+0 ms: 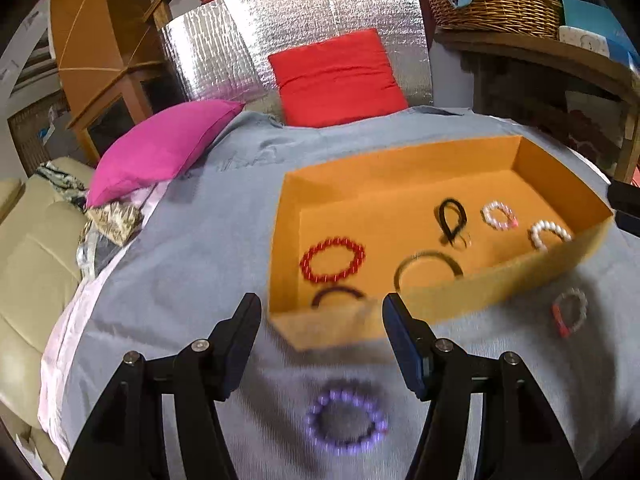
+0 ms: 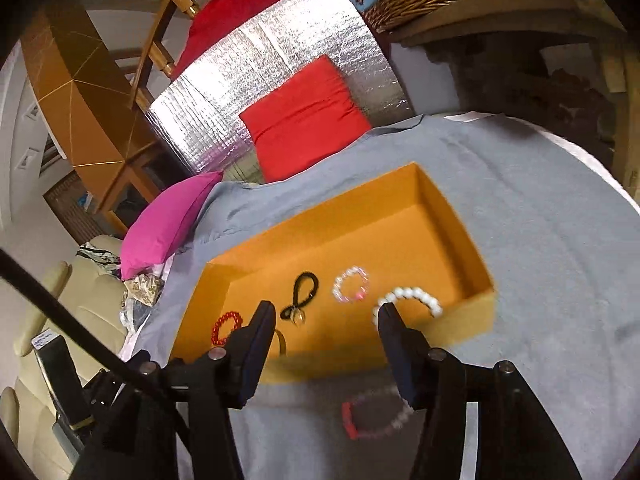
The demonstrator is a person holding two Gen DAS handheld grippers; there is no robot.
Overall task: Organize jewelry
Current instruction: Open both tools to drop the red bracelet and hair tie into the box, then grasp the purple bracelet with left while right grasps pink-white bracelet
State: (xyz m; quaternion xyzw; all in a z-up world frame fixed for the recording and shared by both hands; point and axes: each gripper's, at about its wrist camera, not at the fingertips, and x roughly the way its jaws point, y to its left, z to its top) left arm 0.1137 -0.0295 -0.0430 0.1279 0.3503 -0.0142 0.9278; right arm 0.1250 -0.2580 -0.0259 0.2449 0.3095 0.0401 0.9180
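- Jewelry lies mostly inside the orange box (image 1: 404,184), which sits on a grey cloth (image 1: 192,248); two pieces lie on the cloth outside it.
- Only the left wrist view shows the purple bead bracelet (image 1: 346,420), on the cloth just in front of the box's near wall, below the left gripper (image 1: 322,310).
- That view also shows two dark rings at the near wall of the box: a black band (image 1: 338,294) and a thin dark bangle (image 1: 428,266).
- The right wrist view hides most of these behind its fingers; it shows the grey-and-red bracelet (image 2: 376,416) on the cloth, just in front of the box and under the right gripper (image 2: 326,312).
- Counted in the left view, six pieces are in the box: the red bead bracelet (image 1: 332,260), black band, dark bangle, black cord loop (image 1: 452,220), pink-white bead bracelet (image 1: 499,216) and white pearl bracelet (image 1: 550,234).
- Both grippers have their jaws apart with nothing between the pads.
- The box's near wall cuts off the black band and the pearl bracelet; motion blur softens the bead detail.
- Behind the box lie one red cushion (image 1: 340,76) and one pink cushion (image 1: 160,148).
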